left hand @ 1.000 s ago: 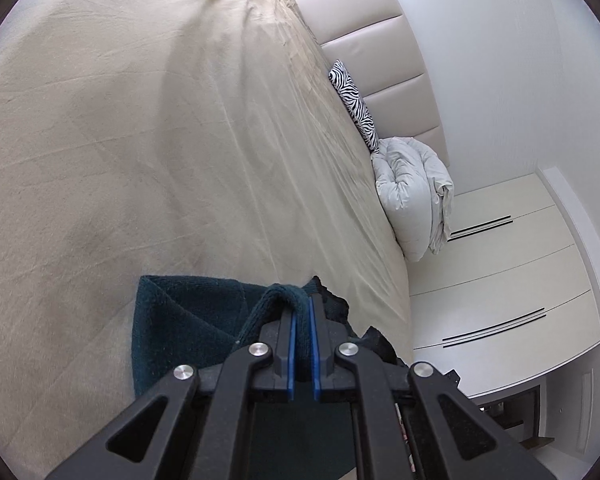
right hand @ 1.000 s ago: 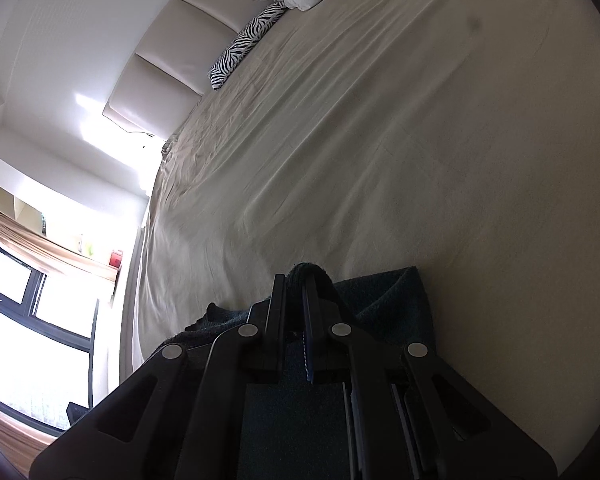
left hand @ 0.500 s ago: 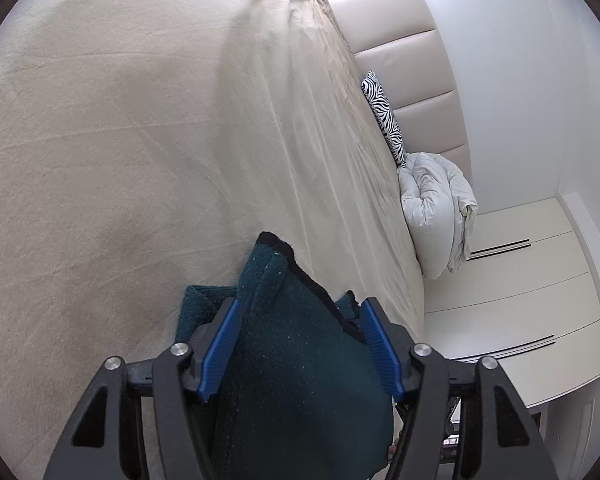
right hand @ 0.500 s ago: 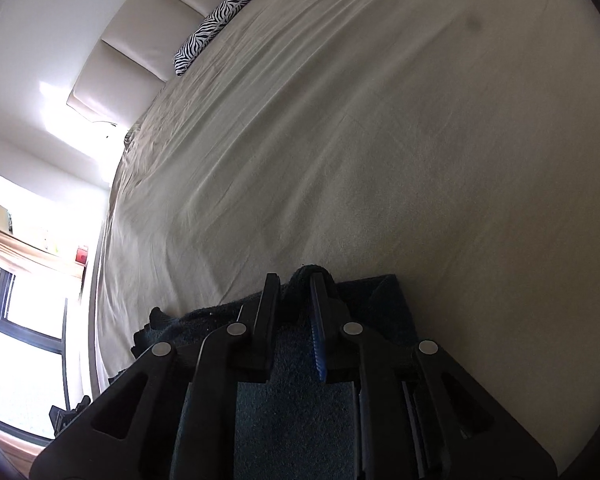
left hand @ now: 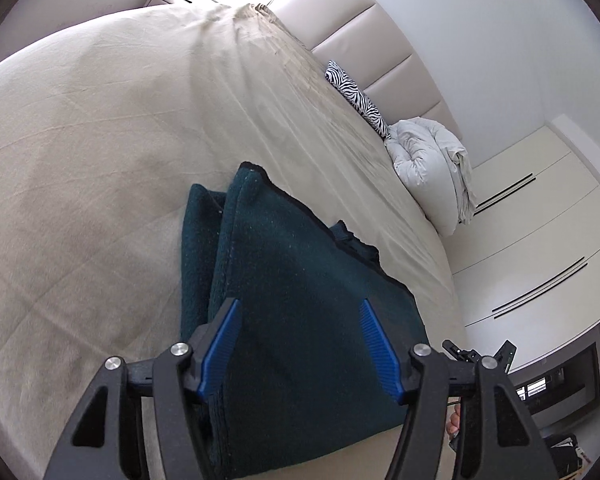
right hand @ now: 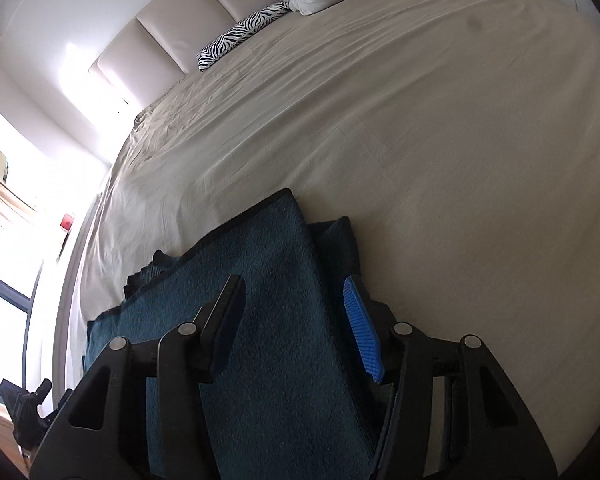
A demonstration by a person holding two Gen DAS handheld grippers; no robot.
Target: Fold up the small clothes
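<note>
A dark teal knit garment (left hand: 284, 300) with black edging lies folded in layers on the beige bed sheet (left hand: 80, 160). It also shows in the right wrist view (right hand: 268, 320). My left gripper (left hand: 300, 344) is open above the near part of the garment, its blue pads (left hand: 220, 344) apart and holding nothing. My right gripper (right hand: 296, 328) is open too, above the same garment, with one blue pad (right hand: 360, 336) showing. The garment's near edge is hidden under both grippers.
A zebra-print pillow (left hand: 356, 96) and a white duvet bundle (left hand: 428, 168) lie by the padded headboard (left hand: 372, 36). White wardrobe doors (left hand: 540, 240) stand beyond the bed's edge. A window (right hand: 4, 280) is on the other side. The sheet (right hand: 440, 140) stretches wide beyond the garment.
Both grippers were shut on a fold of the garment; both have opened and let it go. The folded layer now lies flat, and both grippers have drawn back.
</note>
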